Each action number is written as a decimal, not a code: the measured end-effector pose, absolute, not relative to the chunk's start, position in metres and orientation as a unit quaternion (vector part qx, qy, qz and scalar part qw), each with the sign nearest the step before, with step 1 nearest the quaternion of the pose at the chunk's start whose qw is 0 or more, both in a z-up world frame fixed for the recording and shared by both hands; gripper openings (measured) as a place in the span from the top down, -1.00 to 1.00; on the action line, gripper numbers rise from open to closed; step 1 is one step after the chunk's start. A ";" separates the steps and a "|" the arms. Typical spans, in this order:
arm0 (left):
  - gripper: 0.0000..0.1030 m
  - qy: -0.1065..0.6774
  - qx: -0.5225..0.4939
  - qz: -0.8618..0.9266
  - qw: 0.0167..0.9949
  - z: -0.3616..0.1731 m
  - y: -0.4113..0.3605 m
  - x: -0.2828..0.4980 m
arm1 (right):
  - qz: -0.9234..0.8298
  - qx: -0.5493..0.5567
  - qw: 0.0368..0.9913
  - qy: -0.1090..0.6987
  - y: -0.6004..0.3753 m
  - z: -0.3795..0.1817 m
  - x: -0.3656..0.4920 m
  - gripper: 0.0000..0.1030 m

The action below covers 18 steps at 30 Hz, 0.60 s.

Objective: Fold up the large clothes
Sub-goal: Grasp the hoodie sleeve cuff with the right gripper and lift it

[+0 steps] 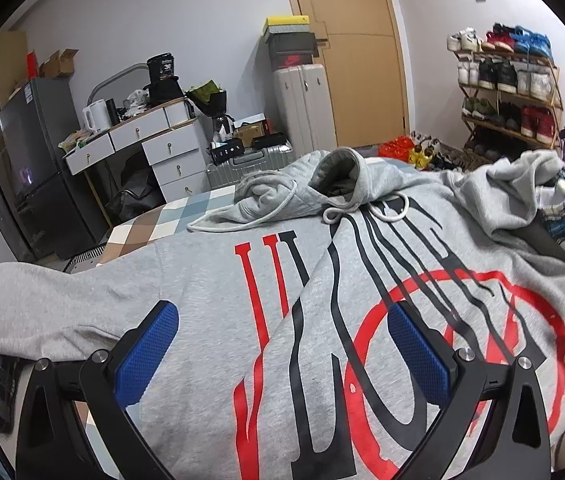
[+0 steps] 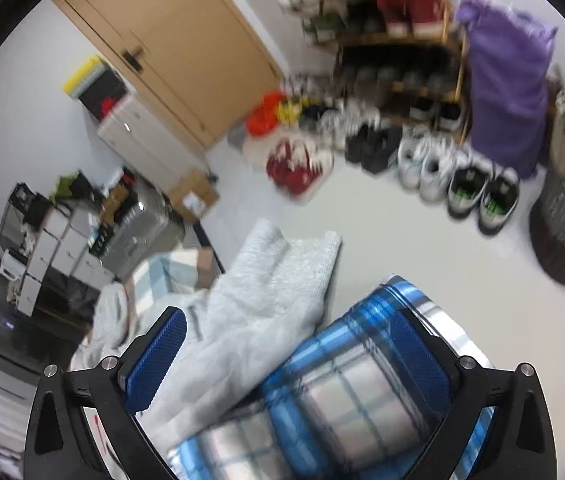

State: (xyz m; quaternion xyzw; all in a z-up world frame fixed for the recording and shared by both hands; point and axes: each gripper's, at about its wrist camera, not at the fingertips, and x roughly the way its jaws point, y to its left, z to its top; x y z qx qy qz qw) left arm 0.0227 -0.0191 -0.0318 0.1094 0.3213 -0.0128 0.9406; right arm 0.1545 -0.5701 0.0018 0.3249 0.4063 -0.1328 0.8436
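Now one grey hoodie [image 1: 210, 292] spread flat, one blue plaid cloth [image 2: 322, 392] beside, both grippers' fingers [image 1: 146, 356] apart, empty.

Hoodie [image 1: 210, 280]: grey, red and black print, spread flat before me
Hood: crumpled at far end
Sleeve [image 2: 278, 280]: draped over bed edge

One grey hoodie [image 1: 210, 280], one blue plaid cloth [image 2: 322, 396], two grippers, one shoe rack [image 1: 510, 92], one fridge [image 1: 30, 168]

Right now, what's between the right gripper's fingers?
In the right wrist view, the open right gripper frames the grey hoodie sleeve and the blue plaid cloth; contact unclear.
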 end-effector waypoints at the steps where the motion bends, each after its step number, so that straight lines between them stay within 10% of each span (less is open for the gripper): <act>1: -0.99 0.323 0.110 -0.014 0.940 -0.033 -0.020 0.023 | -0.146 0.314 0.838 0.421 -0.573 -0.005 0.164 -0.94; 7: -0.99 0.340 0.132 -0.013 0.931 -0.045 -0.021 0.029 | -0.162 0.272 0.822 0.473 -0.578 -0.033 0.215 -0.73; 10: -0.99 0.349 0.132 -0.018 0.927 -0.048 -0.020 0.032 | -0.188 0.252 0.813 0.490 -0.572 -0.041 0.228 -0.33; 14: -0.99 0.353 0.133 -0.019 0.926 -0.049 -0.020 0.034 | -0.203 0.198 0.819 0.499 -0.561 -0.040 0.247 0.76; 18: -0.99 0.341 0.137 -0.019 0.930 -0.045 -0.020 0.034 | -0.186 0.215 0.831 0.479 -0.563 -0.030 0.238 0.86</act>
